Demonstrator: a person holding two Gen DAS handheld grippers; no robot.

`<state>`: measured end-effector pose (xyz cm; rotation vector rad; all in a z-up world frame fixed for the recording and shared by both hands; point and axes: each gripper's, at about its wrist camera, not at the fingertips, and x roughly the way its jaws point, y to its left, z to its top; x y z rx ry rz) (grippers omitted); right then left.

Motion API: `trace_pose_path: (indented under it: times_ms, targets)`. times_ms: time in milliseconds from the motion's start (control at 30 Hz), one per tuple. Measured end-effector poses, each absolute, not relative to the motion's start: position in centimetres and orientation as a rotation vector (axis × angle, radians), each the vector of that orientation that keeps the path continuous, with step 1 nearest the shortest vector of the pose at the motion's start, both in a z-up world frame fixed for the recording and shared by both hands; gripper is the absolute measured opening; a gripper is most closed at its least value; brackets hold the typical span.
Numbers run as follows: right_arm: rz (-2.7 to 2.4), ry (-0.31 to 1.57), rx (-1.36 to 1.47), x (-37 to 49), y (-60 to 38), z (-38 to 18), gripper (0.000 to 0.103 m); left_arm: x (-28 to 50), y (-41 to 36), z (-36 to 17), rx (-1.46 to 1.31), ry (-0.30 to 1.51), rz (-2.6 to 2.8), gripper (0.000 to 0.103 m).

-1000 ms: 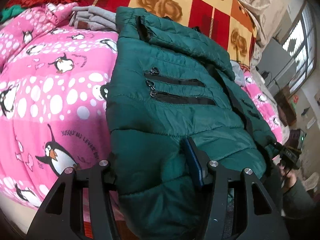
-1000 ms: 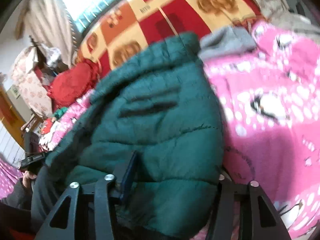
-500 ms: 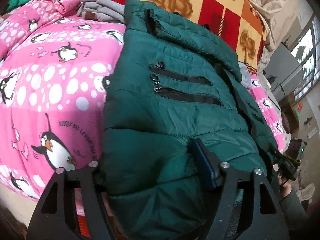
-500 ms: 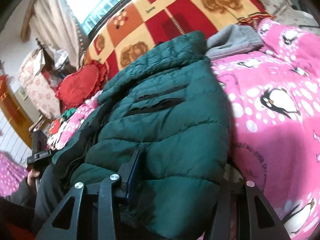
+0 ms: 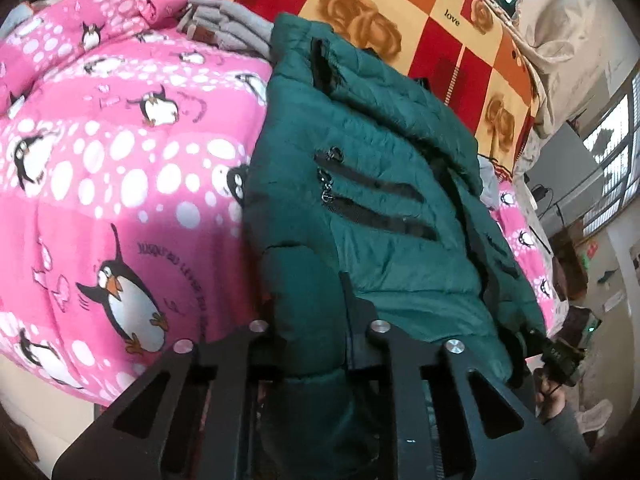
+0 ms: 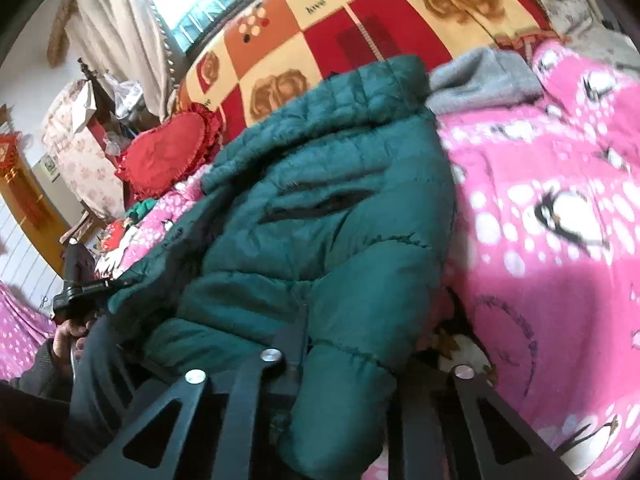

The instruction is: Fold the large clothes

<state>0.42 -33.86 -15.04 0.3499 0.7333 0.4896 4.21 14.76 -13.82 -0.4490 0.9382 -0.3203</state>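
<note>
A dark green puffer jacket (image 5: 372, 184) lies spread on a pink penguin quilt (image 5: 100, 168), collar away from me, black zip pockets showing. My left gripper (image 5: 308, 320) is shut on the jacket's near hem at its left corner, fabric bunched between the jaws. In the right wrist view the same jacket (image 6: 320, 216) fills the middle. My right gripper (image 6: 352, 356) is shut on the hem at the other corner, a thick fold of fabric between the jaws. Each gripper shows small at the far hem edge in the other's view.
A folded grey garment (image 5: 224, 28) lies beyond the collar. A red, orange and cream checked blanket (image 5: 420, 20) covers the far bed. A red heart cushion (image 6: 168, 156) lies at the left. Furniture and a window stand beyond the bed's end.
Both grippers have narrowed on the hem, from wide apart around it to pinching a fold. The jacket's near edge has bunched and lifted a little.
</note>
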Motion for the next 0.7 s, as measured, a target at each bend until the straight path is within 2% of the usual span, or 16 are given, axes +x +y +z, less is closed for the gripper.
trace_pose_path:
  times_ms: [467, 700]
  targets:
    - [0.538, 0.53, 0.293, -6.1, -31.2, -5.3, 0.012, -0.3, 19.0, -4.9, -0.489, 0.722, -0.363, 0.012]
    - [0.552, 0.54, 0.249, -9.0, -30.2, -4.7, 0.012, -4.6, 20.1, -3.9, -0.423, 0.711, -0.383, 0.012]
